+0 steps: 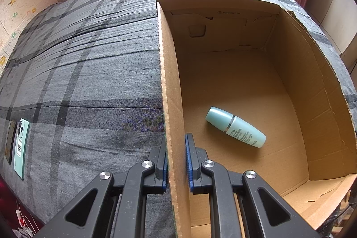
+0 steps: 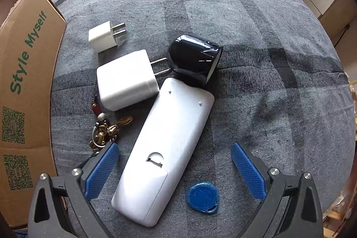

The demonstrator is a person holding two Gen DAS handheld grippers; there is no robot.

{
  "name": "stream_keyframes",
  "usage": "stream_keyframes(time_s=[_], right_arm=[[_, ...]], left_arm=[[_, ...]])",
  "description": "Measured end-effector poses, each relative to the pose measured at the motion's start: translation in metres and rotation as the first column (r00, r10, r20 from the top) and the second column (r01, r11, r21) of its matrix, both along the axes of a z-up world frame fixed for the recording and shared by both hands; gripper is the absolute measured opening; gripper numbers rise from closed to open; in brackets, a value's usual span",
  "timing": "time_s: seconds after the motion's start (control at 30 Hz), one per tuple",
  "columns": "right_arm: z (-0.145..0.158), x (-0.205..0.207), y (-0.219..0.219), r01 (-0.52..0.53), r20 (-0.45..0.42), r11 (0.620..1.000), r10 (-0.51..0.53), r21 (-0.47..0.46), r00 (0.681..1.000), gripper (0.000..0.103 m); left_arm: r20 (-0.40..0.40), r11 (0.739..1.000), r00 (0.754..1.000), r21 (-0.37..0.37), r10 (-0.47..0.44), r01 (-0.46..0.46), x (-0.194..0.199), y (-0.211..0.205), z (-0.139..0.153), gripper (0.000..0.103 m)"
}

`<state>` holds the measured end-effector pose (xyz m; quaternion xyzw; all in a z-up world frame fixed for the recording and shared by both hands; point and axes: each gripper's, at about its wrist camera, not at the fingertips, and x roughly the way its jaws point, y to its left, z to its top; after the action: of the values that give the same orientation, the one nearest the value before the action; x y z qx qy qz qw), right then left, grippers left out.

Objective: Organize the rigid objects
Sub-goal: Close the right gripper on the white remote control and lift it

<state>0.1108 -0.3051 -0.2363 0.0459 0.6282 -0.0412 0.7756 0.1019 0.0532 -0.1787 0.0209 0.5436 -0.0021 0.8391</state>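
Remote control (image 2: 166, 148): white, face down with the battery cover up, lying on the grey plaid bedspread (image 2: 256, 41) between the spread blue pads of the right gripper (image 2: 175, 155); jaws wide, nothing held, apparently lined up across the narrow width for the next pick. Top end of the remote touching or just under the glossy black cap (image 2: 194, 57), so a lift likely to nudge that cap. Just beside: large white charger (image 2: 127, 81), prongs toward the cap; small white charger (image 2: 104, 36) a little farther off; brass keychain (image 2: 106, 133) next to the left pad (image 2: 102, 171), close enough to snag; blue key fob (image 2: 203, 195) near the remote's lower end. Cardboard box (image 2: 26, 81) standing at the left of this cluster, near enough for short transfers. Left gripper (image 1: 176, 162): jaws narrow, straddling the box wall (image 1: 171, 86), one pad outside and one inside, seemingly pinching it to steady the box against the soft bedding; firm contact not certain from this view. Inside the box: one pale green bottle (image 1: 236, 126) lying on its side on the floor, already sorted; task judged early. Farther out, two phones (image 1: 17, 144) side by side at the bedspread edge.
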Motion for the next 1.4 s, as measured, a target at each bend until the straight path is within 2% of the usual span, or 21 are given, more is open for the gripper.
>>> stream_keyframes(time_s=[0.3,0.5,0.6,0.87,1.13,1.4], right_arm=[[-0.008,0.001,0.007,-0.007,0.004,1.0,0.007,-0.03,1.0,0.102],[-0.005,0.0,0.009,-0.01,0.007,1.0,0.01,-0.02,1.0,0.084],[0.001,-0.001,0.011,-0.014,0.004,1.0,0.014,0.003,1.0,0.065],[0.012,-0.002,0.012,0.001,0.005,1.0,-0.001,0.0,1.0,0.052],[0.026,-0.01,0.004,0.03,0.001,0.999,-0.03,0.015,1.0,0.05],[0.051,-0.009,0.002,0.024,0.048,1.0,-0.025,0.019,0.999,0.05]], left_arm=[[-0.002,1.0,1.0,0.004,0.0,0.0,0.0,-0.001,0.0,0.014],[-0.002,1.0,1.0,0.004,0.0,0.0,0.0,-0.001,0.0,0.014],[-0.002,1.0,1.0,0.004,0.0,0.0,0.0,-0.001,0.0,0.014],[0.0,1.0,1.0,0.001,0.001,-0.001,-0.001,0.0,0.001,0.014],[0.0,1.0,1.0,0.0,0.001,-0.001,0.0,0.0,0.001,0.014],[0.0,1.0,1.0,0.004,-0.002,0.002,0.0,-0.001,0.002,0.014]])
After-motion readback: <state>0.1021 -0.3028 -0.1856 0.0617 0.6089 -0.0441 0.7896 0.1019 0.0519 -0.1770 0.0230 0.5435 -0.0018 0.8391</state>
